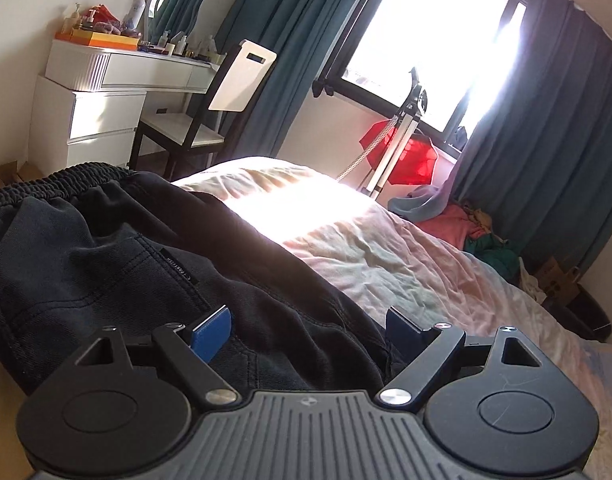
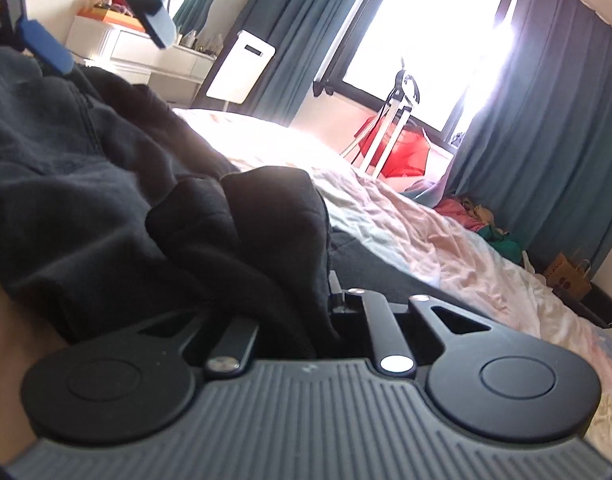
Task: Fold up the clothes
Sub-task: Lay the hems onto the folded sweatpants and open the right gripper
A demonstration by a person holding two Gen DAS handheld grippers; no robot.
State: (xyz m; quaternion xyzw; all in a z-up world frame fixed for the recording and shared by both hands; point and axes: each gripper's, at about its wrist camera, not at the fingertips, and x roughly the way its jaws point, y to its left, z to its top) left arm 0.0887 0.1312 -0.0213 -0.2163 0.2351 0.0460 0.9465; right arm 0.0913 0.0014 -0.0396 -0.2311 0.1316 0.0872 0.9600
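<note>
- My right claw (image 2: 282,280) pinches a bunched fold of the dark trousers (image 1: 106,248); a thick wad could slip out.
- My left claw (image 1: 306,320) gapes wide over them, gripping nothing.
- The trousers lie on the bed (image 1: 386,248); pulling one-sided may drag them crooked.

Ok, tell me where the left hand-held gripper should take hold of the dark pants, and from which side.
Grip the elastic waistband, coming over the dark pants from the near side. It is a thick, gathered edge raised off the bed, so it pinches easily. The left hand-held gripper is open above the fabric.
</note>
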